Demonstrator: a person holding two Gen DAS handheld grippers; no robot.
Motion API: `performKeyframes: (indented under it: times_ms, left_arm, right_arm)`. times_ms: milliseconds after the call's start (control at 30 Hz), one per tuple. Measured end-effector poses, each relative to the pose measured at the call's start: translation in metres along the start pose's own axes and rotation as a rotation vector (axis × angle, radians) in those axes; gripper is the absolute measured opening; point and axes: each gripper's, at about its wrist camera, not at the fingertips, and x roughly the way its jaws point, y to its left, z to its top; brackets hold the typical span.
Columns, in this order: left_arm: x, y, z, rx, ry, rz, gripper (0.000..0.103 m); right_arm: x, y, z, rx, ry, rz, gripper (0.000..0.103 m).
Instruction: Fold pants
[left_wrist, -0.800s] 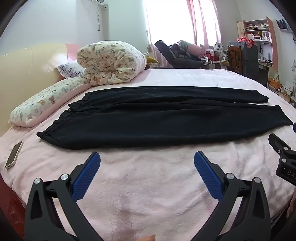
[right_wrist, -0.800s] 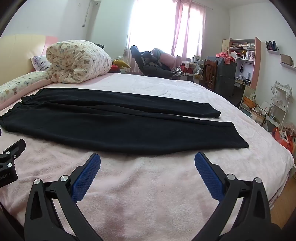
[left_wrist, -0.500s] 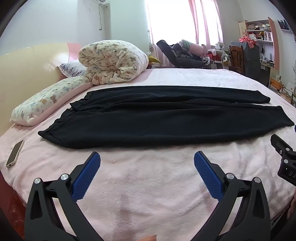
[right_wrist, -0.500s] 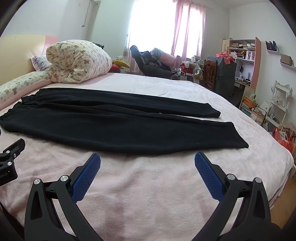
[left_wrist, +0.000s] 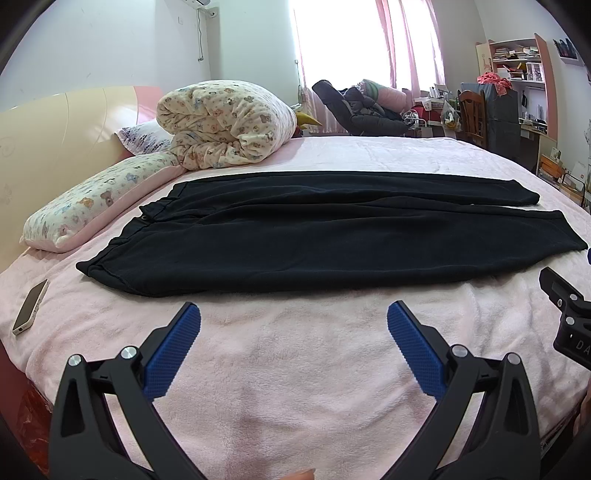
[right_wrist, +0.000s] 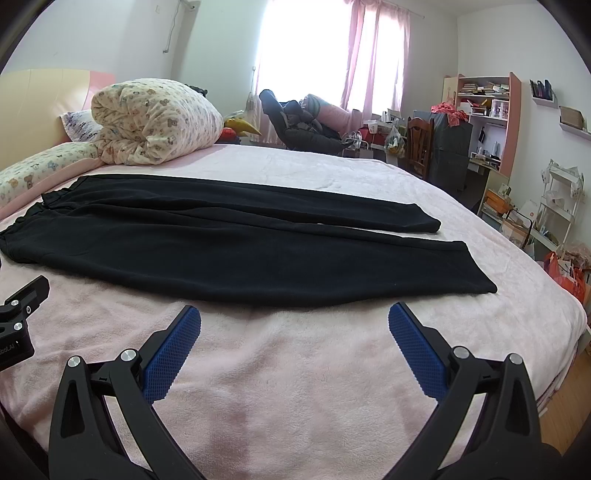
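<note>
Lying flat, the black pants (left_wrist: 325, 236) face two wide-open, empty grippers (left_wrist: 293, 325) (right_wrist: 294, 325).

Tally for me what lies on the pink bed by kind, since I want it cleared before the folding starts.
Black pants: 1
Rolled bear-print quilt: 1
Pillows: 2, a bear-print pillow and a purple-patterned pillow behind it
Phone: 1
Total: 5
</note>
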Motion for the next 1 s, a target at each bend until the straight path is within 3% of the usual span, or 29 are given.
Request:
performKeyframes:
  times_ms: [1000]
  left_arm:
    - [0.0016, 0.0022, 0.0003, 0.000, 0.000, -0.002, 0.101]
  right_arm:
    - [0.0013, -0.0002, 0.0000, 0.001, 0.003, 0.001, 0.102]
